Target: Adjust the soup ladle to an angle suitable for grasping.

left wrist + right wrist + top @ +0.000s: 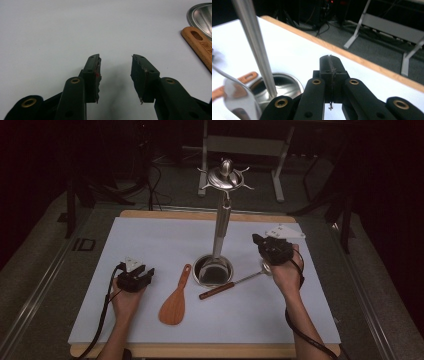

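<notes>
Forearms reach in from below: left gripper (145, 276) rests wide beside the wooden spatula (174, 302); right gripper (260, 241), jaws pressed together and empty, hovers above the ladle (235, 284) near the stand (222, 215).

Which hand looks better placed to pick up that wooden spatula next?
Probably the left. Its claw is open and sits just beside the wooden spatula. The right claw is shut, farther off past the metal stand.

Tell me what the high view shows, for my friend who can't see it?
Two hands hold black grippers over a white table. The right gripper is shut, the left gripper open. Between them stand a tall metal rack, a wooden spatula and a ladle.
</notes>
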Tool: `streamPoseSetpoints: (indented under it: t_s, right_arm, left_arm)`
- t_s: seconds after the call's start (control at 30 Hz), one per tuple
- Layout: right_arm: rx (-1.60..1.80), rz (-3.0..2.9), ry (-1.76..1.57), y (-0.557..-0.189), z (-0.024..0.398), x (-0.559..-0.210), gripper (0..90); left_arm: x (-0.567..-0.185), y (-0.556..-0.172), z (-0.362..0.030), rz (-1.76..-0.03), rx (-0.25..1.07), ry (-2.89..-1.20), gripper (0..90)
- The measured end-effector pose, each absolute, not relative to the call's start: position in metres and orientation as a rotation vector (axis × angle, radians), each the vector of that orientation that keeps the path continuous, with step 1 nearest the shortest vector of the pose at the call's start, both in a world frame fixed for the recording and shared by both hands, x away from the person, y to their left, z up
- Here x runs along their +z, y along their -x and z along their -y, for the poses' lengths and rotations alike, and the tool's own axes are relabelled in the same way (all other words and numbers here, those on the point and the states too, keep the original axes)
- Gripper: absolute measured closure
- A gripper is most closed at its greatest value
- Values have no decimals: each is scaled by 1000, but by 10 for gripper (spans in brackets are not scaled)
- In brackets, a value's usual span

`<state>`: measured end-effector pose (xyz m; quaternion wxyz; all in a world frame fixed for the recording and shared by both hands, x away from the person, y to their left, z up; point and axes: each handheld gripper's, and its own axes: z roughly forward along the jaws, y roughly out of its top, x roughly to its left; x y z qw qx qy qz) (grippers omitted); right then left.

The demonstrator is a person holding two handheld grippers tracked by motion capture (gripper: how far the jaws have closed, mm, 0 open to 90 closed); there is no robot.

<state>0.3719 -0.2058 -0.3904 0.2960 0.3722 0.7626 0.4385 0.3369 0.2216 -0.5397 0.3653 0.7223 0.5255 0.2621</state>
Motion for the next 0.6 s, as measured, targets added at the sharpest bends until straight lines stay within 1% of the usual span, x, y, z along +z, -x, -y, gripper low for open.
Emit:
streamPoseSetpoints:
  t_s: [0.27,0.6]
  right_arm:
    - [1106,-2065,-1072,-383,216,-422,900]
    - [982,-2145,-1187,-396,223,-471,900]
  left_arm:
    - [-540,-337,-221,-1349,676,-1856,595]
    - [-540,-337,-222,-1348,675,-1862,595]
